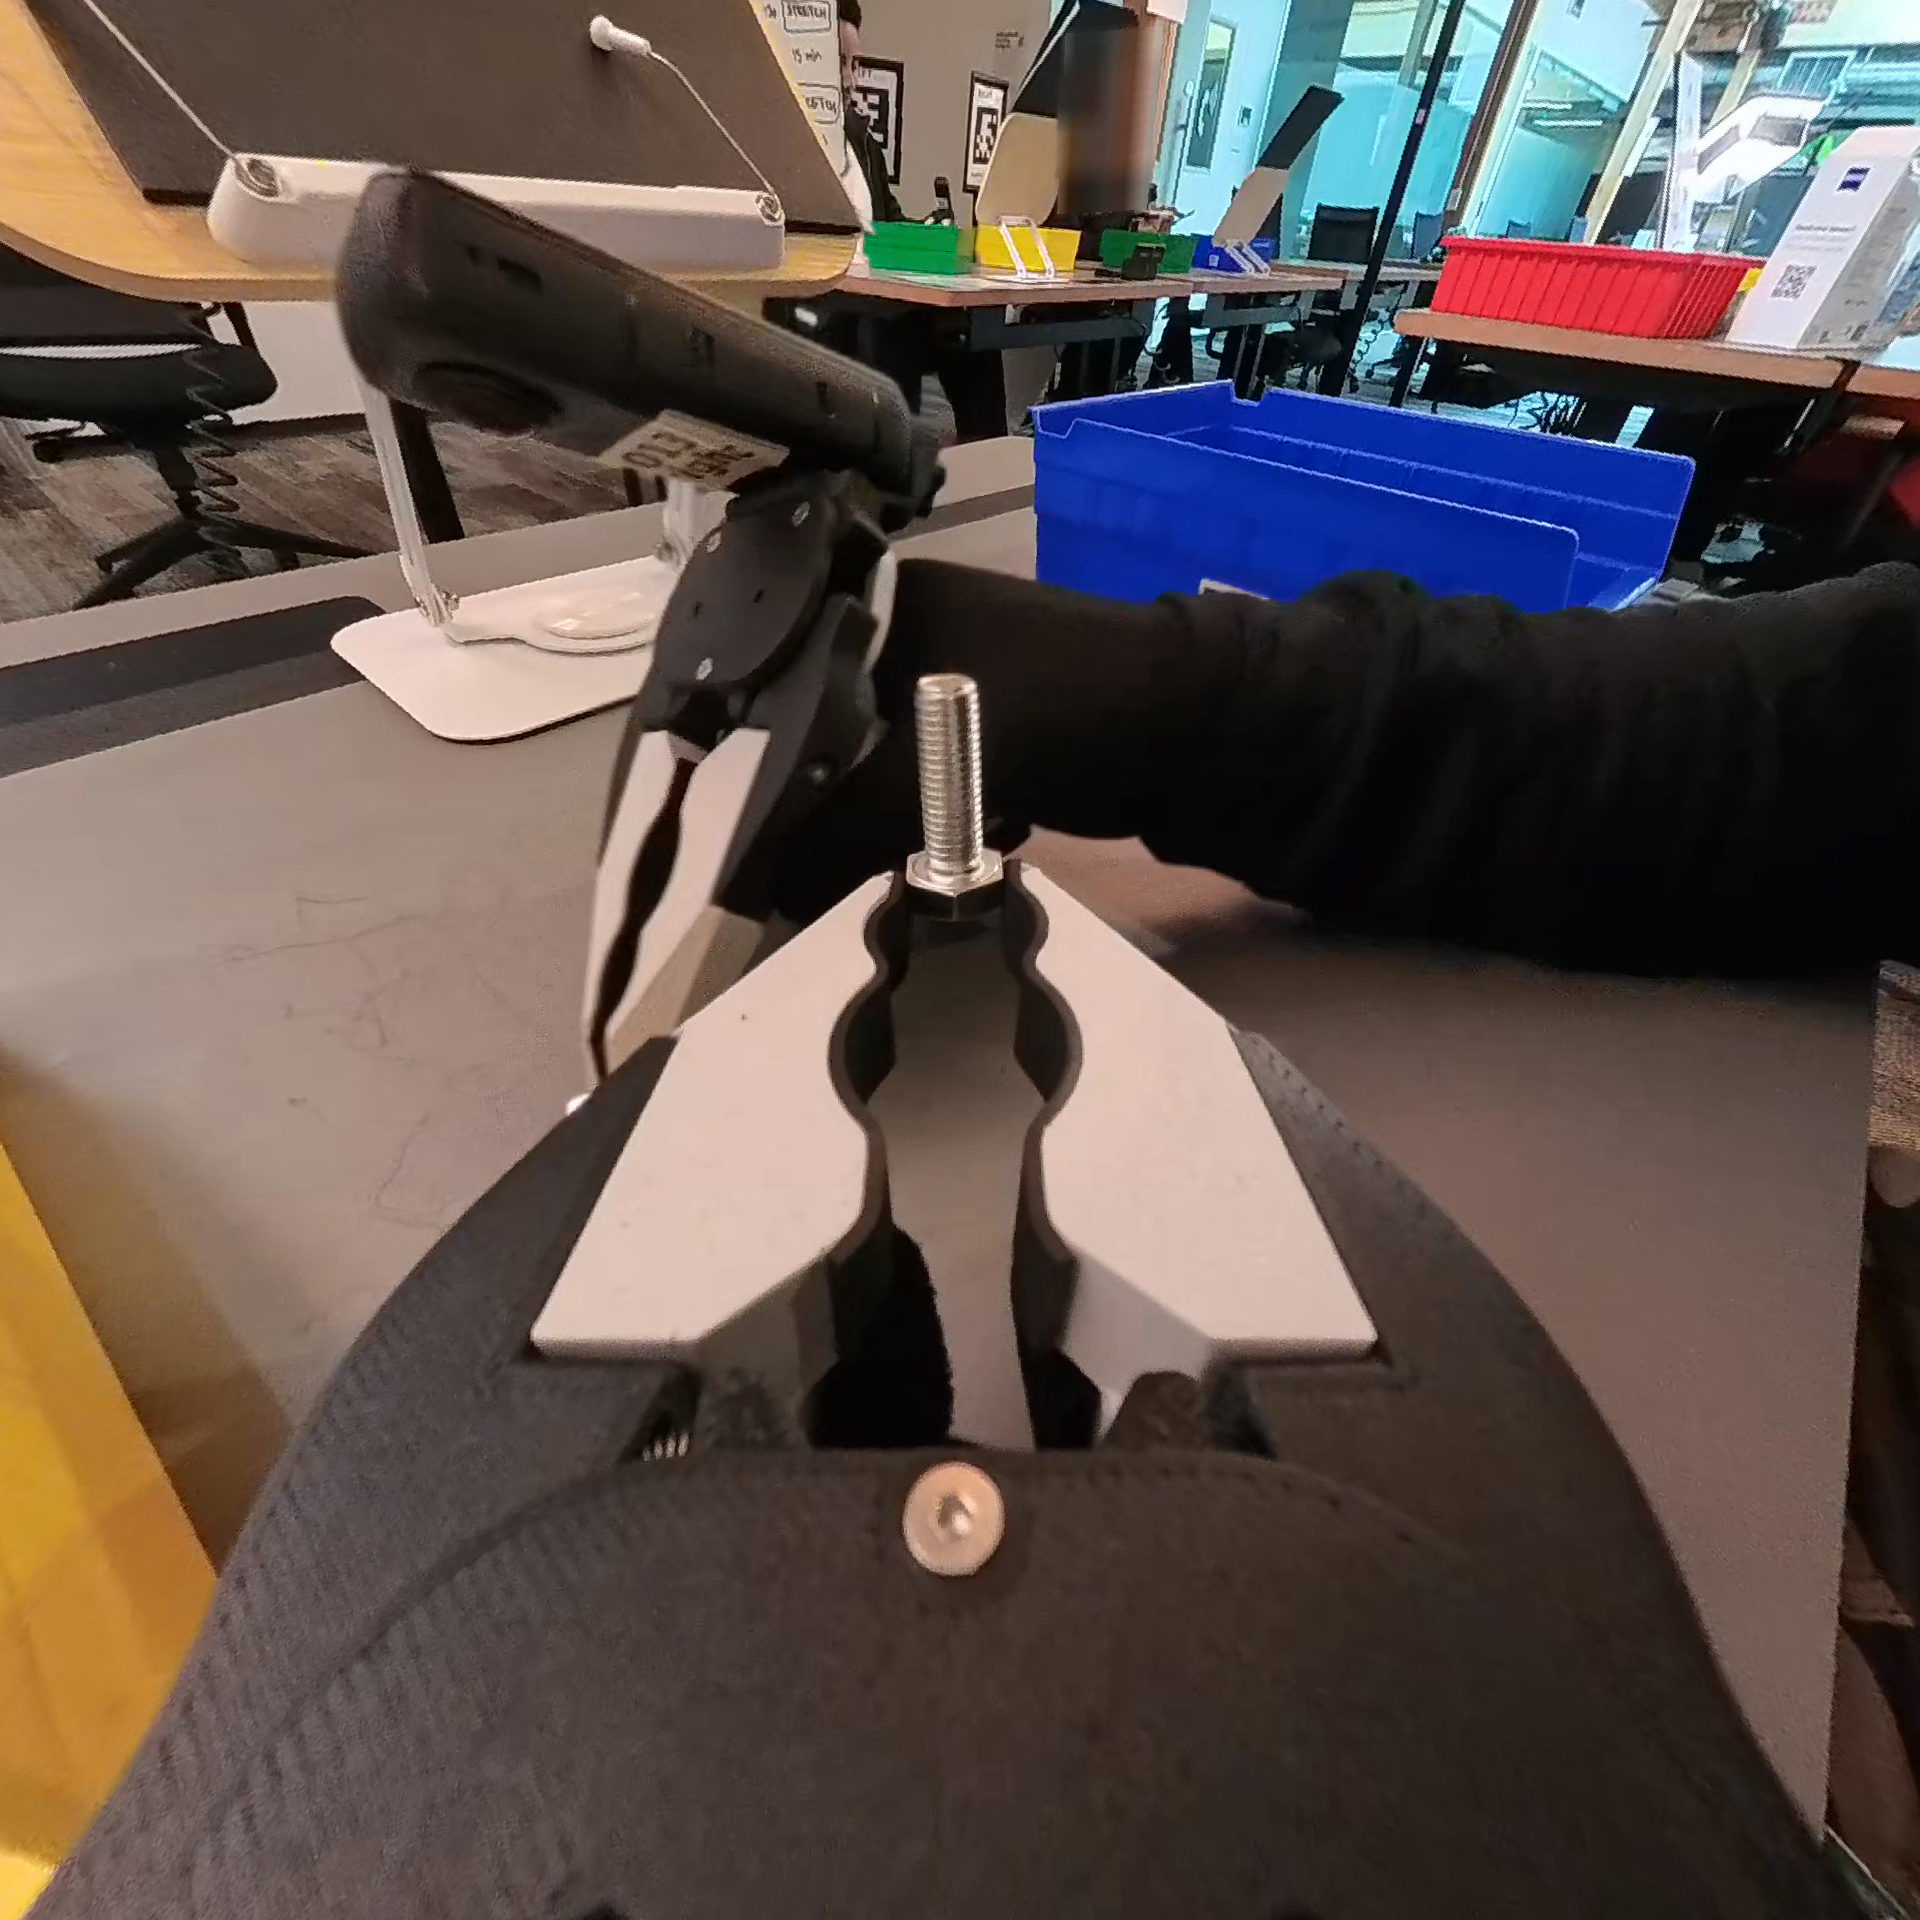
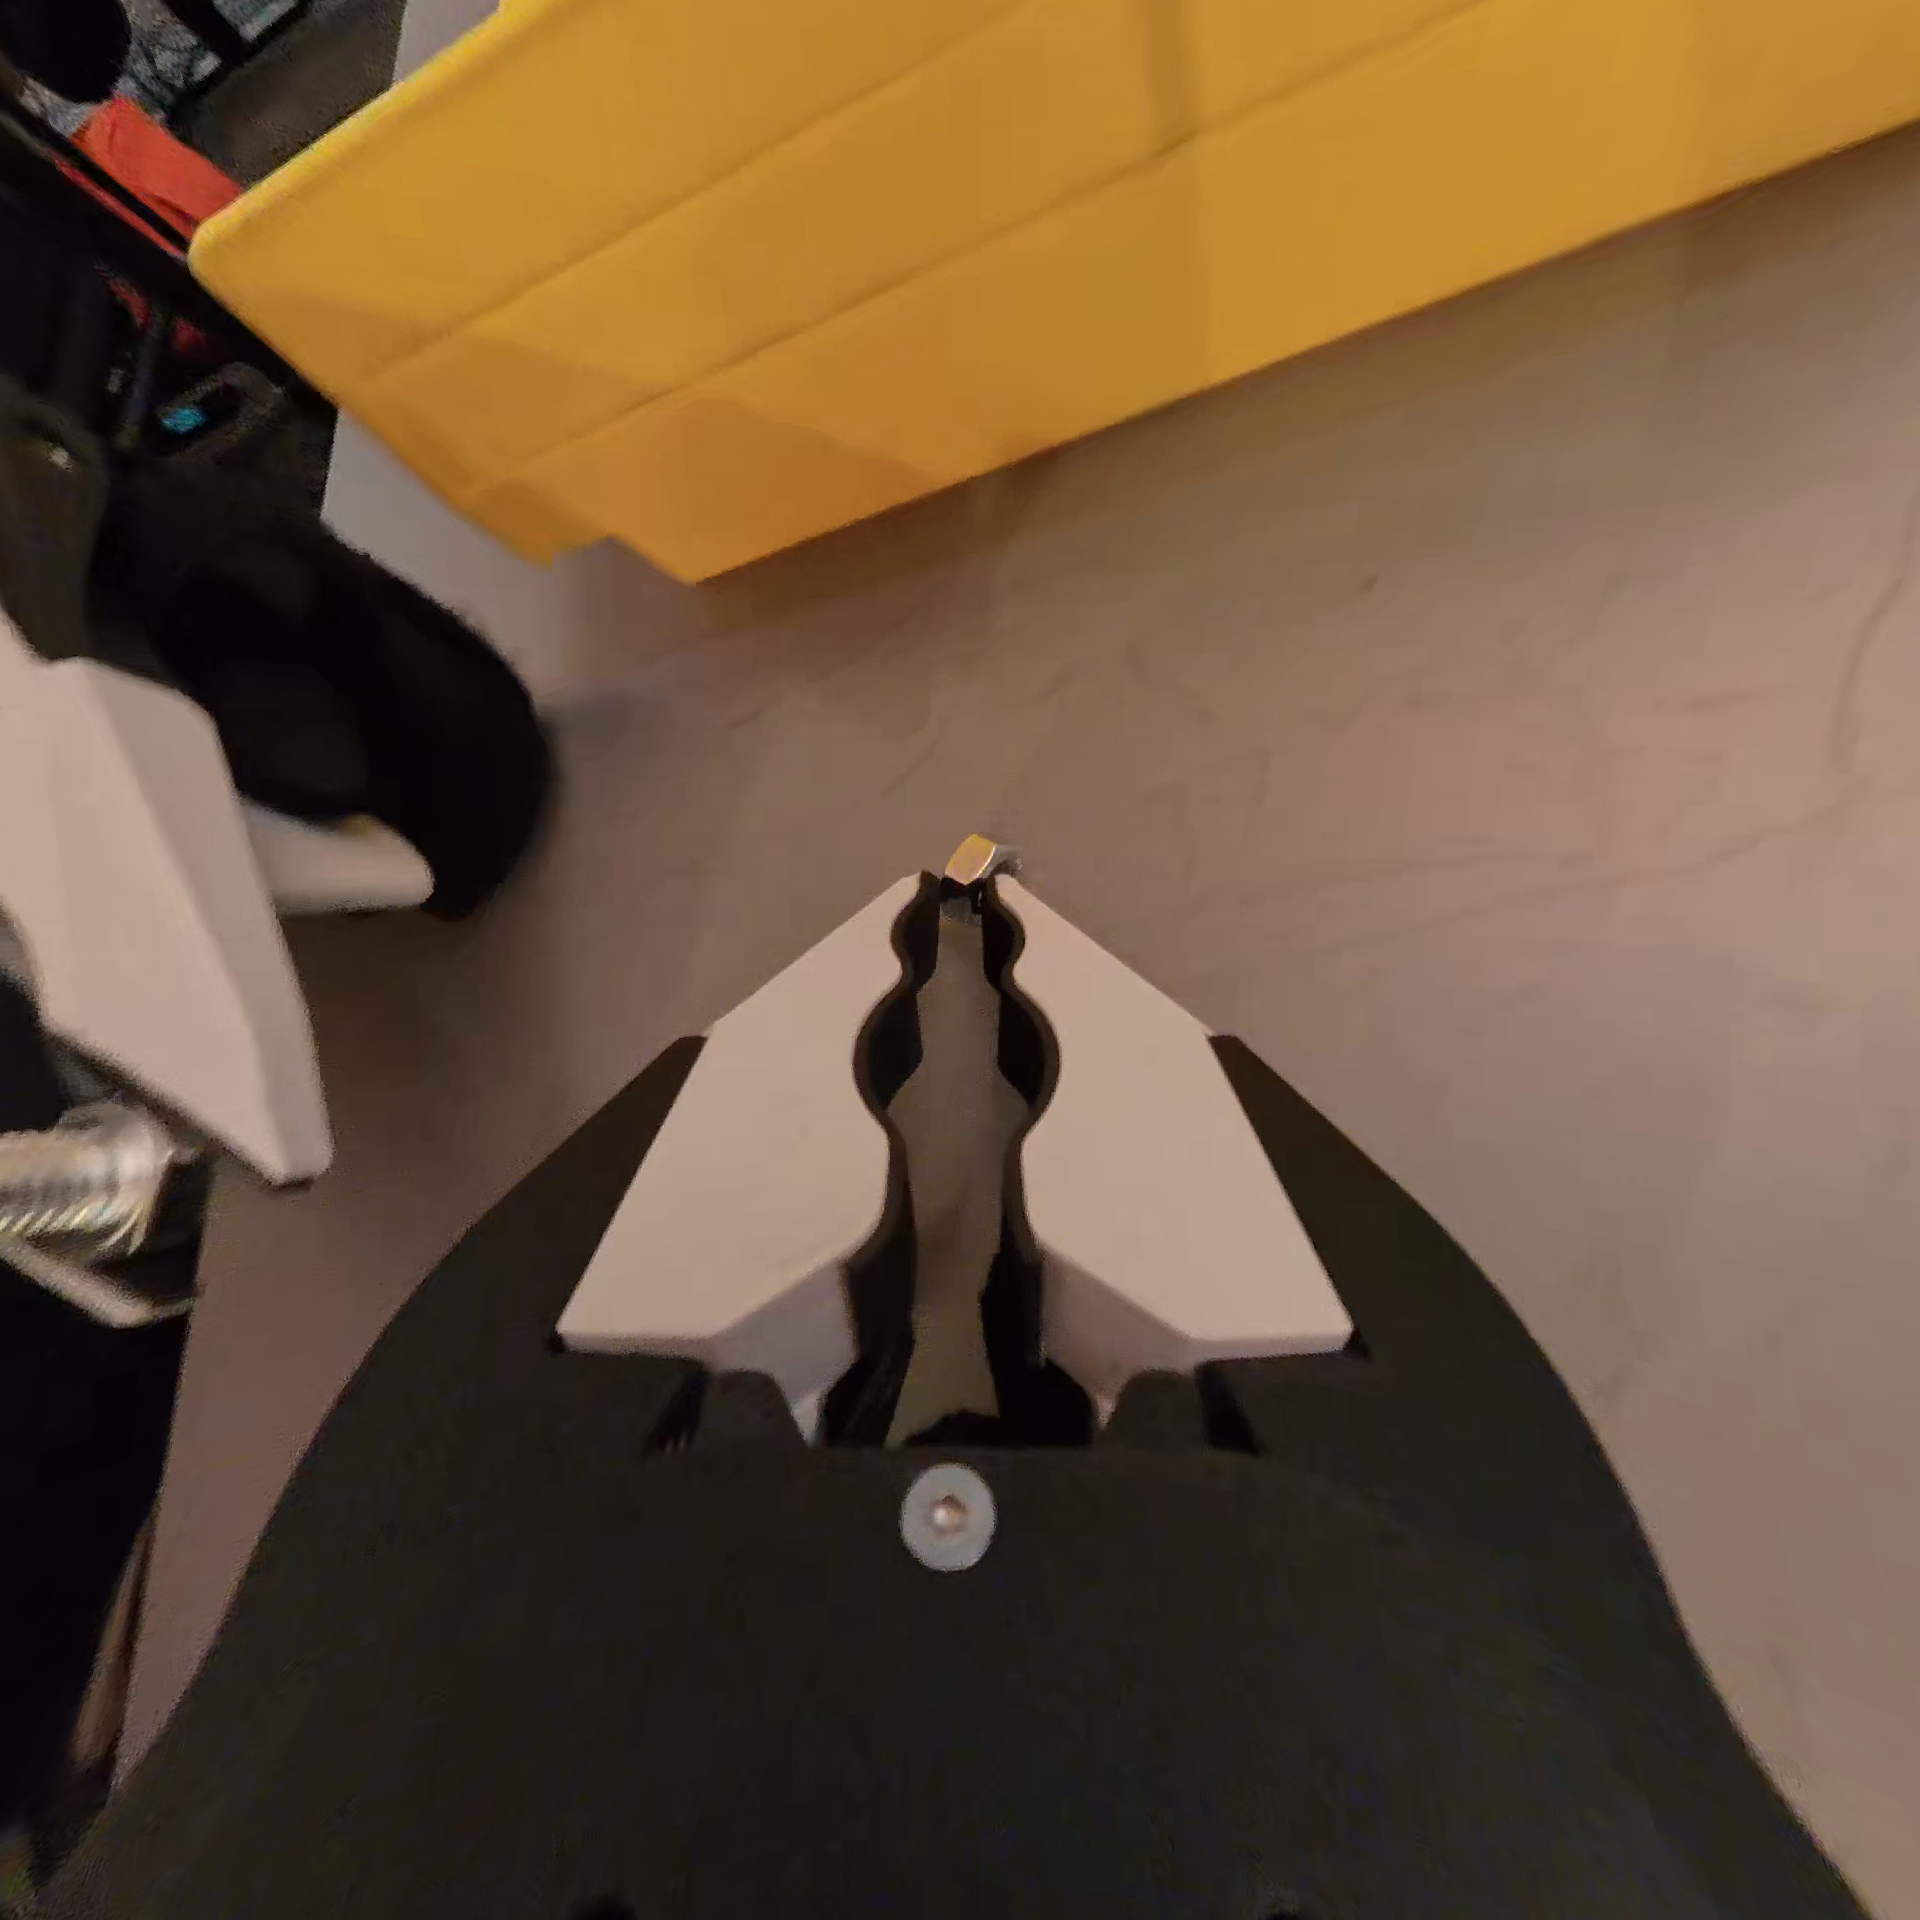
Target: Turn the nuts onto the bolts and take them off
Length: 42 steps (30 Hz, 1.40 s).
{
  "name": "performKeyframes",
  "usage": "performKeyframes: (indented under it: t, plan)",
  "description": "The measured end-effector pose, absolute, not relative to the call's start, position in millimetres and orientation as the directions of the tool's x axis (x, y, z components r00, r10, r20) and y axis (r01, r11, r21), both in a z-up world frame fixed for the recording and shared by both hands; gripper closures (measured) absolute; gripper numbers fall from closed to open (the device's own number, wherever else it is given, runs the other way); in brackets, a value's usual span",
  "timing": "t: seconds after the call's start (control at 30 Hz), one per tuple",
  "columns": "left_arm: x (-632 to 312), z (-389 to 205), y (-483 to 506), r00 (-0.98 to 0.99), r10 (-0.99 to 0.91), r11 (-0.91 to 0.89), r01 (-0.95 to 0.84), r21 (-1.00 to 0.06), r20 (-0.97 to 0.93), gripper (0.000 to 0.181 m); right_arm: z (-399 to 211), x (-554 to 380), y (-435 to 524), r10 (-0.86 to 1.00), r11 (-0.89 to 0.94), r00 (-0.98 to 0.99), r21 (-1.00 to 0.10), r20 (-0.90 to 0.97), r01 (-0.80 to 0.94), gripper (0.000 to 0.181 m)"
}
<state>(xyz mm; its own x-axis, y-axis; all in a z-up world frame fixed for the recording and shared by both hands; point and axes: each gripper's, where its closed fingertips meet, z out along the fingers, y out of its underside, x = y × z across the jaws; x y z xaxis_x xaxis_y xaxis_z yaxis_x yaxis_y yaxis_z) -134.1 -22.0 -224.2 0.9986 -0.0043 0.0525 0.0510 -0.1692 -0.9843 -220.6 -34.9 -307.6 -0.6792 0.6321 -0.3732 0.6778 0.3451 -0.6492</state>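
Left tongs (image 1: 951,904) clamp bolt (image 1: 948,774) head, shank upright; right tongs (image 2: 971,883) pinch nut (image 2: 975,860) at tips; shallow pinch could drop it or cross-thread.

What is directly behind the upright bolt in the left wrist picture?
Behind the bolt is a black-sleeved arm, with the blue bin farther back. The arm covers part of the bin's front and the table behind it.

A grey counter (image 1: 312,987) carries a blue bin (image 1: 1351,499) far right, a white stand base (image 1: 457,665) far left, and a yellow bin (image 2: 935,260).
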Motion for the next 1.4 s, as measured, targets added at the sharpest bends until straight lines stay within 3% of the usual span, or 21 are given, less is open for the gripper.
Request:
performKeyframes:
  t: [0.3,0.37,0.63,0.83,0.9,1.03,1.4]
  plan:
    - [-133,-227,-20,0.999,-0.006,-0.185,0.047,-0.982,0.049,0.166,-310,-209,2,0.693,0.198,-0.547,-0.605,-0.470,0.771,0.174]
    - [-133,-227,-20,0.999,-0.006,-0.188,0.046,-0.981,0.048,0.166,-310,-213,8,0.711,0.152,-0.514,-0.609,-0.480,0.778,0.164]
    - [-133,-228,-19,0.999,-0.009,-0.192,0.051,-0.980,0.054,0.166,-312,-215,26,0.759,0.135,-0.483,-0.620,-0.436,0.773,0.167]
    - [-133,-228,-19,0.998,-0.011,-0.192,0.055,-0.980,0.058,0.166,-300,-219,19,0.747,0.200,-0.568,-0.698,-0.346,0.687,0.145]
    - [-134,-228,-19,0.998,-0.011,-0.192,0.056,-0.980,0.059,0.166,-298,-220,15,0.744,0.236,-0.596,-0.716,-0.301,0.657,0.151]
    - [-133,-228,-19,0.998,-0.012,-0.193,0.055,-0.980,0.058,0.166,-301,-222,11,0.734,0.256,-0.610,-0.709,-0.299,0.657,0.179]
    - [-134,-229,-19,0.998,-0.014,-0.197,0.061,-0.979,0.065,0.166,-299,-223,15,0.713,0.249,-0.619,-0.706,-0.330,0.663,0.178]
